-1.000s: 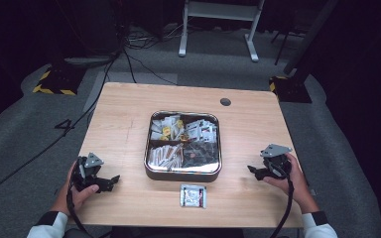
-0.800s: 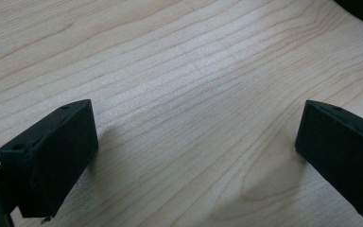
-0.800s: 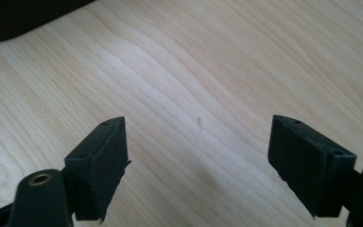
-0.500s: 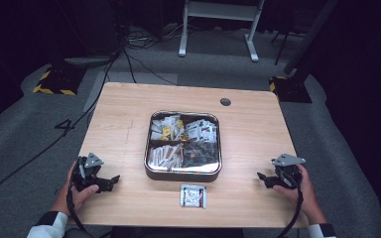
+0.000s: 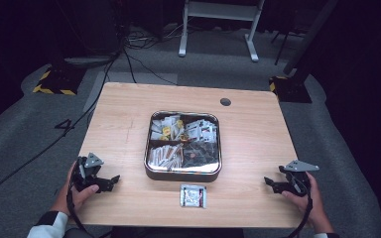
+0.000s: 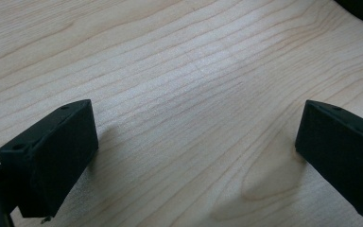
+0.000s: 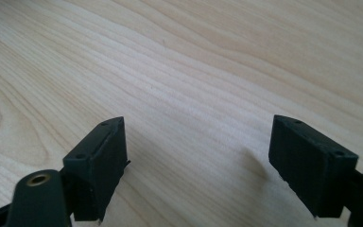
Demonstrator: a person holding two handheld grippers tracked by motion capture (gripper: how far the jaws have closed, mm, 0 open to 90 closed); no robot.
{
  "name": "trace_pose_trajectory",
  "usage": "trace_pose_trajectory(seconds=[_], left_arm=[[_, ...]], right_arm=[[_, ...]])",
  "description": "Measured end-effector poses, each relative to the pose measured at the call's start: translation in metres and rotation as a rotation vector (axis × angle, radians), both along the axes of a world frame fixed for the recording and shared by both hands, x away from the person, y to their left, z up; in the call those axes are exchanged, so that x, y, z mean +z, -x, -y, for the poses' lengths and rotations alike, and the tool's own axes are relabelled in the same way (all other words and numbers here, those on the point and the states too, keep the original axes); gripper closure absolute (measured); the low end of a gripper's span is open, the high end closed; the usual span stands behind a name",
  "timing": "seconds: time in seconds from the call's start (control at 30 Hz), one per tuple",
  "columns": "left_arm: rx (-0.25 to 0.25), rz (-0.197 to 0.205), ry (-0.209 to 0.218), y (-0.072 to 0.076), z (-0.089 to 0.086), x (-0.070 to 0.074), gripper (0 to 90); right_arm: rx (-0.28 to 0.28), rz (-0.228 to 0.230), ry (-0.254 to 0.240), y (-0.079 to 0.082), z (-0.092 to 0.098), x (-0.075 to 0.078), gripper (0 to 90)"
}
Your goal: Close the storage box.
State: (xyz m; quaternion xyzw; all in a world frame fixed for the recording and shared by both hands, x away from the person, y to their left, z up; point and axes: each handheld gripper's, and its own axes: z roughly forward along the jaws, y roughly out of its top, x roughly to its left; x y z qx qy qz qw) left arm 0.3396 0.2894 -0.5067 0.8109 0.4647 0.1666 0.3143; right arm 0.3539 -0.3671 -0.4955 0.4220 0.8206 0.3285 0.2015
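High view, table (image 5: 129,114): a light wooden top is seen, with a dark round hole near its far edge.
High view, tray (image 5: 183,174): a metal tray divided into four compartments is set at the table's middle, and packets are held in every compartment.
High view, packet (image 5: 193,195): one small packet is laid flat on the wood just in front of the tray's near rim, between the two grippers and well apart from each.
High view, left gripper (image 5: 113,180): it is held low near the table's near left corner, pointed toward the packet.
High view, right gripper (image 5: 269,184): it is held near the near right corner, pointed inward.
Left gripper view, left gripper (image 6: 196,156): the jaws are spread wide over bare wood, with nothing between them.
Right gripper view, right gripper (image 7: 198,165): the jaws are likewise released and wide apart, and only wood grain is seen between them.
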Motion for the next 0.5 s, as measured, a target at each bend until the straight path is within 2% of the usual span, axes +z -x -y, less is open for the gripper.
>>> trace_pose_trajectory(seconds=[0.1, 0.2, 0.5], left_arm=[[0.000, 0.000, 0.001, 0.0000, 0.0000, 0.0000, 0.3], [0.000, 0.000, 0.000, 0.0000, 0.0000, 0.0000, 0.3], [0.002, 0.000, 0.000, -0.0001, 0.0000, 0.0000, 0.2]], right_arm=[[-0.025, -0.011, -0.046, 0.0043, 0.0053, -0.0058, 20.1], [-0.047, 0.007, -0.067, 0.0068, 0.0082, -0.0079, 20.3], [-0.068, 0.012, -0.060, 0.0068, 0.0066, -0.0086, 18.2]])
